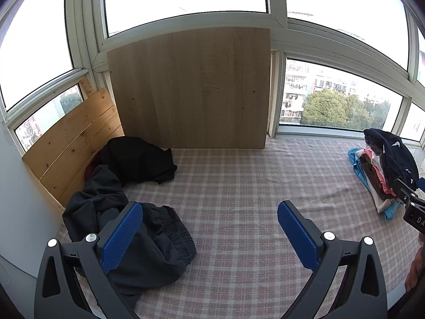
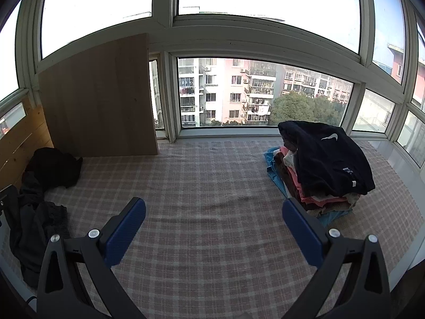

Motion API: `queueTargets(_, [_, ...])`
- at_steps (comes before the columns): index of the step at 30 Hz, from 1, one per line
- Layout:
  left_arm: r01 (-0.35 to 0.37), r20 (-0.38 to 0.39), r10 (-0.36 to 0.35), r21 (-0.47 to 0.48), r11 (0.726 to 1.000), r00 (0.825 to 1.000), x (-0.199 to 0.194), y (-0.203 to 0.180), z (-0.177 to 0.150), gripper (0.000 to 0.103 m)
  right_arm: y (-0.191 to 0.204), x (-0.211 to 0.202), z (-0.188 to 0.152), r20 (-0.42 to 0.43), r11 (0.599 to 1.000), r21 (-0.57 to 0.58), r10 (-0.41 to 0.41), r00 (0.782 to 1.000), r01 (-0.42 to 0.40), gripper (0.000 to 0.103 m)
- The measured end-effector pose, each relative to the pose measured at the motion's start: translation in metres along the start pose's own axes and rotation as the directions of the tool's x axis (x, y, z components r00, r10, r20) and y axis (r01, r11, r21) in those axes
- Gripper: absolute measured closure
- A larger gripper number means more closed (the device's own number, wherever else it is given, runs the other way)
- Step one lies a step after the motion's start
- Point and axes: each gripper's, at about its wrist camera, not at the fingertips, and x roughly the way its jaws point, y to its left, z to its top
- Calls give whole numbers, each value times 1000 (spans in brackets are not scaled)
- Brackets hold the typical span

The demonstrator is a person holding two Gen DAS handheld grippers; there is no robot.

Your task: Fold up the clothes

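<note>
- Both sets of tongs were spread wide with nothing between them: left tongs [image 1: 209, 236] and right tongs [image 2: 213, 235] both hung over the plaid cloth [image 1: 239, 186], angled down at it.
- Closest to the left tongs was a rumpled dark garment [image 1: 138, 239] with a gathered waistband, partly behind the left blue pad.
- A bit further back on that same side sat another crumpled black piece [image 1: 138, 159], right against the slatted wooden panel [image 1: 71, 143].
- Off to the right, well apart from the loose stuff, was the folded stack [image 2: 316, 183], with a black top [image 2: 332, 156] with a white logo draped over it.
- At the back a flat wood board [image 1: 191, 87] leaned on the window frame [image 2: 170, 85].
</note>
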Motion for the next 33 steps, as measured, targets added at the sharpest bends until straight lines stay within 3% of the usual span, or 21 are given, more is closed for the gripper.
queueTargets(33, [-16,-2,16,29,999,1000,4,-2,-2,0,-9,-1,-2,-13,998,21,-59,998,60,0])
